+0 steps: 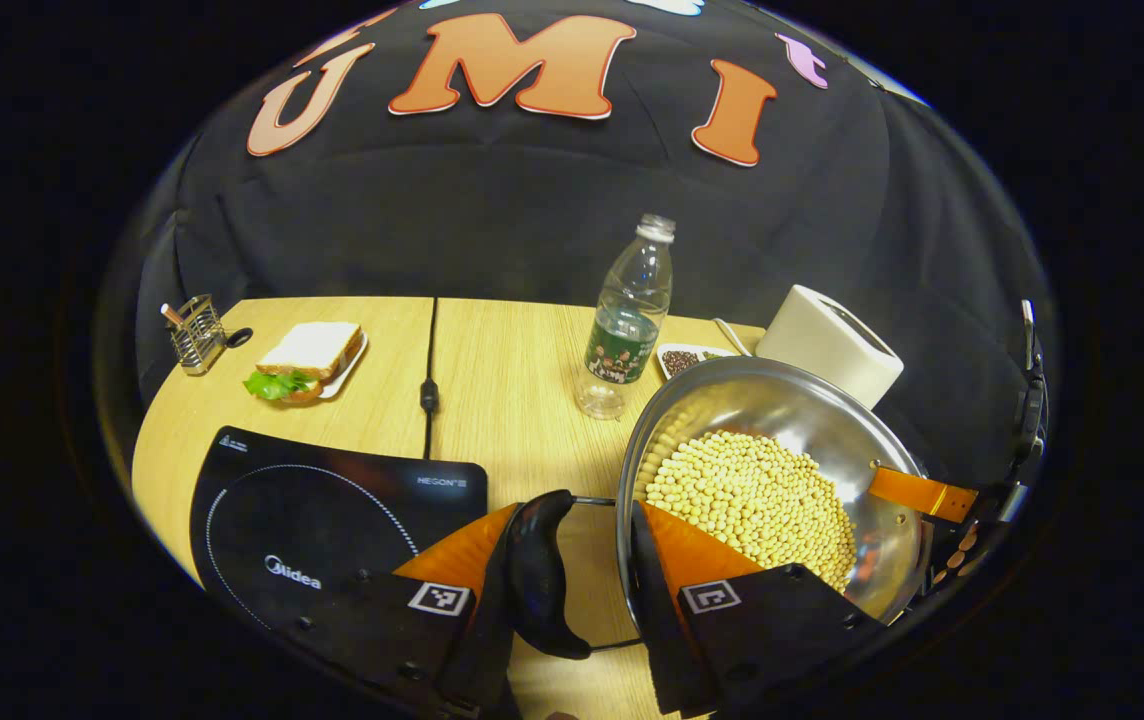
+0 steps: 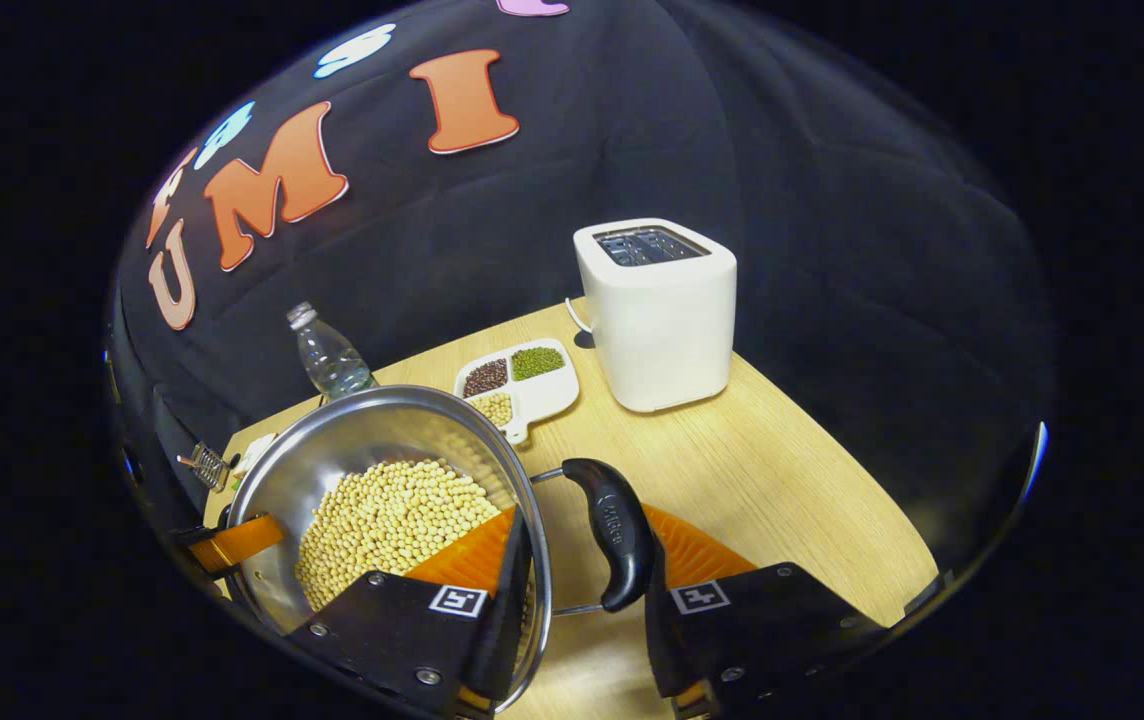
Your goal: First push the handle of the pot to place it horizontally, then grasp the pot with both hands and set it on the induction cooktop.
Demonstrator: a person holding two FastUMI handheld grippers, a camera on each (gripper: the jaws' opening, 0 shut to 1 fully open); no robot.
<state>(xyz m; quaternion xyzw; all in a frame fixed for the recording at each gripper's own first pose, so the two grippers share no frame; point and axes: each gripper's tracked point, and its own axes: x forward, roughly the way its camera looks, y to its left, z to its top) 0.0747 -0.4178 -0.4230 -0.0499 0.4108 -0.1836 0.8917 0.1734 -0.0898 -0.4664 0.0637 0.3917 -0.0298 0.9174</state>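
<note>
A steel pot (image 1: 782, 410) full of pale beans (image 1: 752, 500) sits right of the black induction cooktop (image 1: 322, 520). I cannot tell if it rests on the table. My left gripper (image 1: 580, 520) is shut on it, one finger outside the black side handle (image 1: 537, 570) and the other inside the rim. In the right gripper view the pot (image 2: 372, 430) is at lower left. My right gripper (image 2: 587, 540) clamps the opposite handle (image 2: 612, 535) against the wall the same way. Each view shows the other gripper's finger (image 1: 932, 495) (image 2: 232, 540) on the far rim.
On the wooden table (image 2: 782, 480) stand a white toaster (image 2: 657, 310), a divided dish of beans (image 2: 517, 385) and a plastic bottle (image 1: 627, 320) behind the pot. A sandwich on a plate (image 1: 307, 360) and a wire holder (image 1: 194, 333) lie beyond the cooktop.
</note>
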